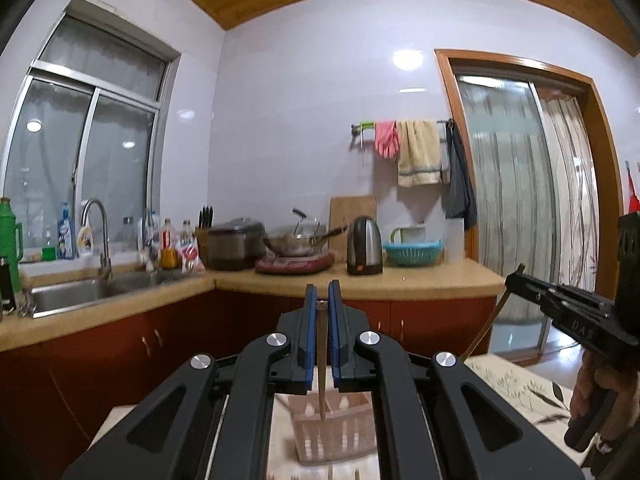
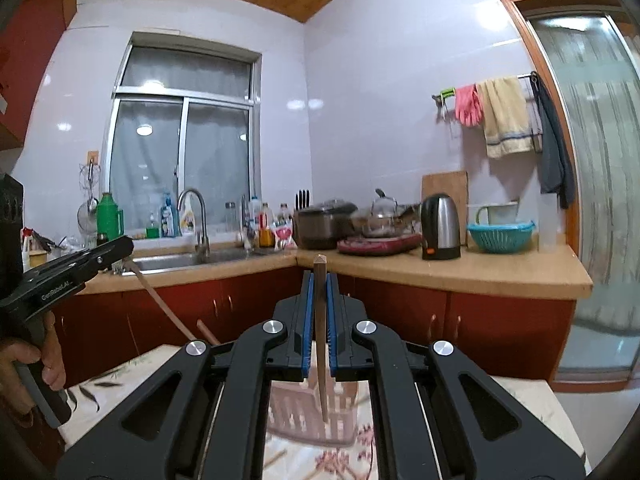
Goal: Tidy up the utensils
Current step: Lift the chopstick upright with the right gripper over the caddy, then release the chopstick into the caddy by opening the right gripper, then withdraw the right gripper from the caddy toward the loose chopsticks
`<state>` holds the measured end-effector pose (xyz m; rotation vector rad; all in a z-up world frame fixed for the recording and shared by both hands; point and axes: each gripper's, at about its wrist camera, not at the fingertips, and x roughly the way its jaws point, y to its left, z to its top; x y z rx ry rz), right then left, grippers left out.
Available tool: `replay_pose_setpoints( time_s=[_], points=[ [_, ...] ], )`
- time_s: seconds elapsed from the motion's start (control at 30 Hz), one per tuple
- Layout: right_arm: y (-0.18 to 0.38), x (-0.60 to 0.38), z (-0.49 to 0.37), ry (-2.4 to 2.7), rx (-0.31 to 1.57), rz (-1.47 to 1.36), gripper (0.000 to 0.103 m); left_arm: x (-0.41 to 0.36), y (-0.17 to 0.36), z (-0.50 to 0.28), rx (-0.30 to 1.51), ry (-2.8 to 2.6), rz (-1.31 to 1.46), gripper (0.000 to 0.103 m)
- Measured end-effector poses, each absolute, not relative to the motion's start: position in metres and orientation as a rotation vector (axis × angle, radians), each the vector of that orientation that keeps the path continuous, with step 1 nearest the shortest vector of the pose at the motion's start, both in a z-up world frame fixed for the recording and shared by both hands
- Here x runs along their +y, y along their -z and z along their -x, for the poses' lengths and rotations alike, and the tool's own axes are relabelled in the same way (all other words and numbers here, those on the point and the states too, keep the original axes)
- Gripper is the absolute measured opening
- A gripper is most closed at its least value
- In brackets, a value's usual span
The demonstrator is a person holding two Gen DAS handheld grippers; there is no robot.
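Note:
My left gripper is shut on a wooden chopstick that hangs down, its tip over a pink slotted utensil basket on the table. My right gripper is shut on another wooden chopstick, whose tip points down into the same basket. The right gripper with its chopstick shows at the right in the left wrist view. The left gripper with its chopstick shows at the left in the right wrist view. Another stick end pokes up behind my right gripper's arm.
The basket stands on a table with a floral cloth. Behind it run red cabinets and a counter with a sink, a kettle, pots and a blue colander. A glass sliding door is at the right.

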<state>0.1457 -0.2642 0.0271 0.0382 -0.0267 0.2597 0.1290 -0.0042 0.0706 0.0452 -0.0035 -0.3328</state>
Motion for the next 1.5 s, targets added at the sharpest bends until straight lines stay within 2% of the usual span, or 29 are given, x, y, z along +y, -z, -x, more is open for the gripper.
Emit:
replay_pose_setpoints(
  time_s=[0.23, 0.73, 0.77, 0.83, 0.87, 0.9, 0.97, 1.03, 1.2, 1.5],
  points=[
    [-0.025, -0.267, -0.191, -0.278, -0.025, -0.069, 0.006, -0.014, -0.060, -0.173, -0.003, 0.321, -0.029, 0.007],
    [0.050, -0.258, -0.249, -0.272, 0.179, -0.079, 0.006, -0.020, 0.013, -0.223, 0.214, 0.318, -0.009, 0.007],
    [0.052, -0.258, -0.250, -0.274, 0.189, -0.076, 0.007, -0.020, 0.015, -0.222, 0.220, 0.323, -0.008, 0.009],
    [0.054, -0.257, -0.248, -0.265, 0.190, -0.074, 0.009, -0.021, 0.016, -0.221, 0.226, 0.320, -0.012, 0.026],
    [0.054, -0.257, -0.246, -0.262, 0.195, -0.070, 0.014, -0.020, 0.016, -0.219, 0.225, 0.315, -0.010, 0.040],
    [0.054, -0.257, -0.244, -0.259, 0.194, -0.068, 0.019, -0.019, 0.017, -0.217, 0.224, 0.313, -0.005, 0.047],
    [0.053, -0.259, -0.236, -0.245, 0.179, -0.062, 0.034, -0.016, 0.017, -0.213, 0.229, 0.314, 0.003, 0.049],
    [0.051, -0.260, -0.229, -0.234, 0.173, -0.054, 0.037, -0.014, 0.018, -0.208, 0.236, 0.307, 0.000, 0.055],
    [0.045, -0.270, -0.208, -0.216, 0.169, -0.062, 0.041, -0.010, 0.021, -0.196, 0.258, 0.293, 0.003, 0.064],
    [0.054, -0.285, -0.165, -0.171, 0.186, -0.045, 0.042, -0.010, 0.034, -0.162, 0.297, 0.272, -0.023, 0.065]
  ],
)
